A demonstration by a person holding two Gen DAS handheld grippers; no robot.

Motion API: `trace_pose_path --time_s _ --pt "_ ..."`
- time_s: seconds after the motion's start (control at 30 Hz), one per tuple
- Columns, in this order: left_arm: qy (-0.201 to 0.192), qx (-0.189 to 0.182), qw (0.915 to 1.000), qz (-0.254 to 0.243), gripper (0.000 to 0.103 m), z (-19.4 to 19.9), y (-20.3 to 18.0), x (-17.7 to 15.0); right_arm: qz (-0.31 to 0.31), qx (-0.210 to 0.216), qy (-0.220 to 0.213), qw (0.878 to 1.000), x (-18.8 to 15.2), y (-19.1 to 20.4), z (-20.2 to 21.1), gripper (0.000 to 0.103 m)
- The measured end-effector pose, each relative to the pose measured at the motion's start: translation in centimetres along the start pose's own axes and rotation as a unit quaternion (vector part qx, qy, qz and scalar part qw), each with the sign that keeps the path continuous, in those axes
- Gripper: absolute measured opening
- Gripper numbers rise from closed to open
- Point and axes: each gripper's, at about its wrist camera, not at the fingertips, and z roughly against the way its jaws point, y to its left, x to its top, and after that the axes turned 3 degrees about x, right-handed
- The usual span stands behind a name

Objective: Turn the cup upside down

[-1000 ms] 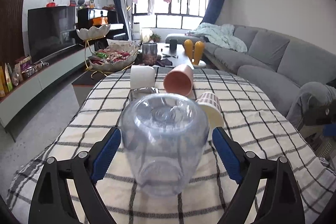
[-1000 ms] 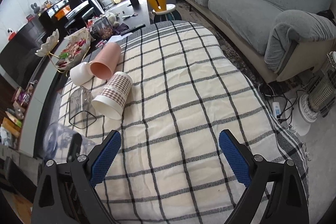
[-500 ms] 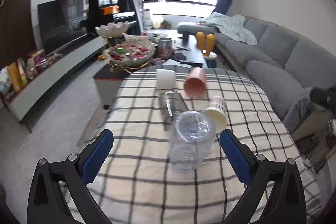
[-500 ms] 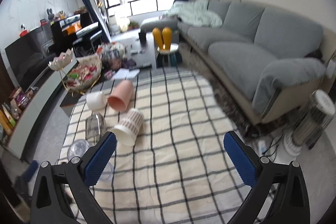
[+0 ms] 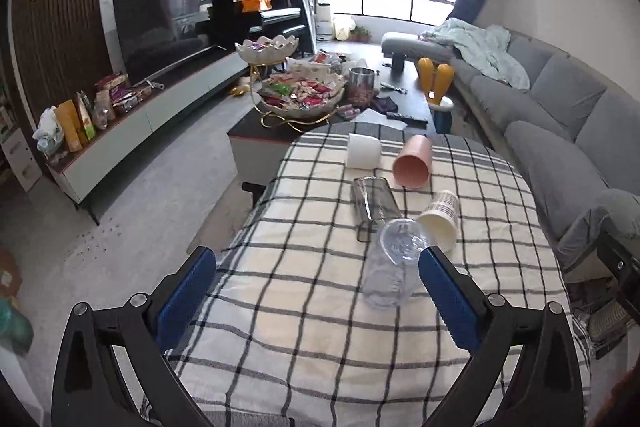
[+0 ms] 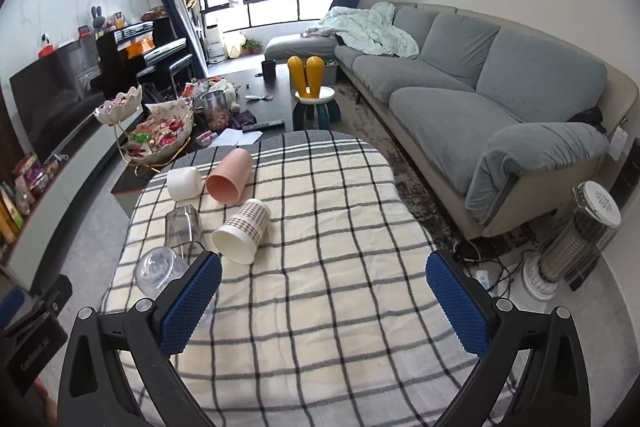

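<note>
A clear plastic cup (image 5: 394, 263) stands upside down on the checked tablecloth (image 5: 304, 267), base up; it also shows in the right wrist view (image 6: 160, 269). A clear glass (image 5: 374, 203), a patterned paper cup (image 5: 440, 217), a pink cup (image 5: 414, 163) and a white cup (image 5: 362, 151) lie on their sides behind it. My left gripper (image 5: 316, 291) is open and empty, raised back from the clear cup, which sits just inside its right finger. My right gripper (image 6: 324, 295) is open and empty above the table's near part.
A coffee table (image 6: 264, 95) with snack bowls (image 5: 300, 95) stands beyond the table's far edge. A grey sofa (image 6: 500, 99) runs along the right. A heater (image 6: 576, 239) stands on the floor at right. The TV unit (image 5: 160, 107) is at left.
My left gripper has let go of the clear cup and pulled back and up, leaving it upside down. My right gripper has also lifted back and tilted up from the table.
</note>
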Motion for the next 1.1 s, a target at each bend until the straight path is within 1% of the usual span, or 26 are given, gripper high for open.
trace_pose_path --time_s 0.13,0.23,0.4,0.73,1.1 --pt "-0.002 -0.005 0.9999 -0.009 0.103 0.6 -0.5 -0.1 0.014 -0.005 -0.017 1.000 -0.2 0.0 0.9 0.103" --pt "-0.006 -0.003 0.9999 -0.010 0.103 1.0 -0.6 -0.1 0.015 0.002 -0.039 0.999 -0.3 -0.1 1.6 0.103" --pt "0.000 -0.007 0.9998 -0.019 0.103 1.0 -0.8 -0.1 0.017 0.004 -0.061 0.998 -0.5 -0.1 2.3 0.103" --pt "0.008 -0.017 0.9996 -0.022 0.103 0.8 -1.1 -0.3 0.014 0.002 -0.067 0.998 -0.7 -0.4 2.6 0.103" --pt "0.003 -0.022 0.9995 -0.024 0.103 0.9 -1.3 -0.4 0.015 0.003 -0.068 0.998 -0.6 -0.4 2.7 0.103"
